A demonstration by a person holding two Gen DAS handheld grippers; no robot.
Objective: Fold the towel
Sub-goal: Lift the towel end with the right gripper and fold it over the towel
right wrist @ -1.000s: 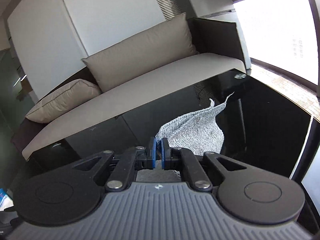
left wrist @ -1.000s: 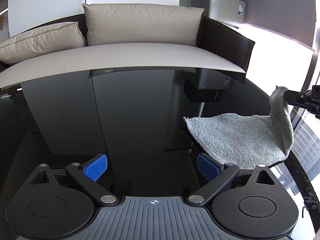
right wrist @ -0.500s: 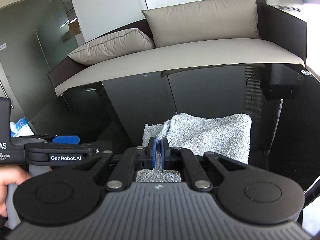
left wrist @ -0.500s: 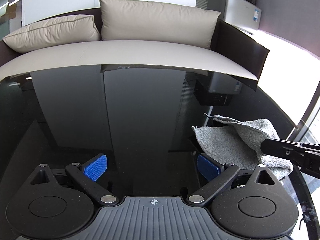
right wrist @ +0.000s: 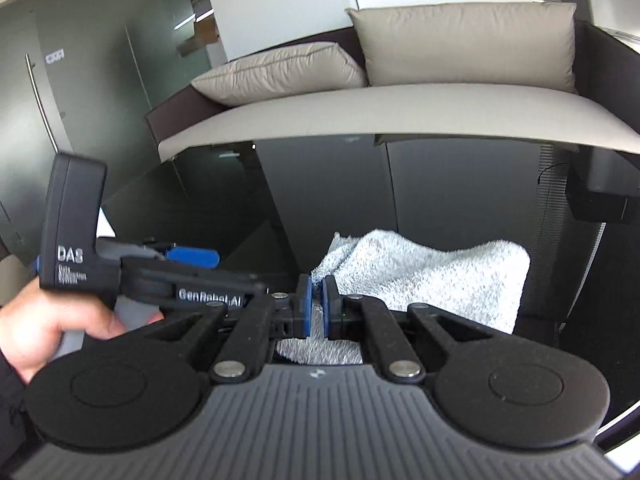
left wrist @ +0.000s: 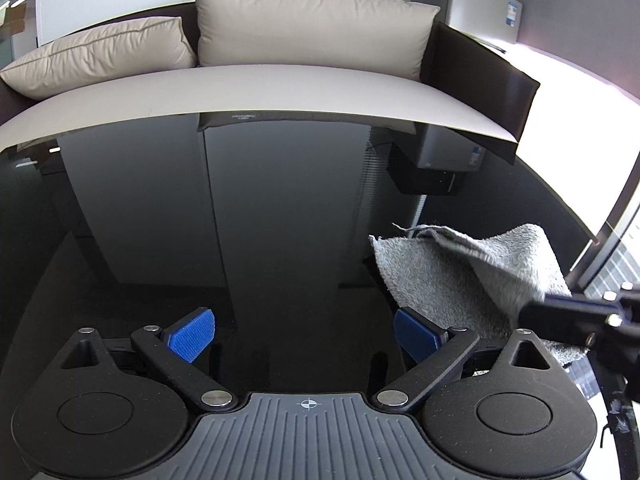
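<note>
A grey towel (left wrist: 472,276) lies on the black glass table (left wrist: 280,220) at the right, with its right part folded over toward the left. It also shows in the right wrist view (right wrist: 432,276). My right gripper (right wrist: 316,304) is shut on the towel's near edge, low over the table; it enters the left wrist view from the right (left wrist: 524,314). My left gripper (left wrist: 304,334) is open and empty, just left of the towel. Its right finger (left wrist: 416,334) is close to the towel's near left corner.
A beige sofa (left wrist: 280,88) with two cushions runs along the table's far edge. A grey fridge (left wrist: 480,4) stands behind at the right. The left gripper's body and the hand holding it (right wrist: 60,320) sit at the left of the right wrist view.
My right gripper has carried the towel's raised corner over and down toward the left and near side, folding the towel. My left gripper has stayed open and shifted slightly closer to the towel.
</note>
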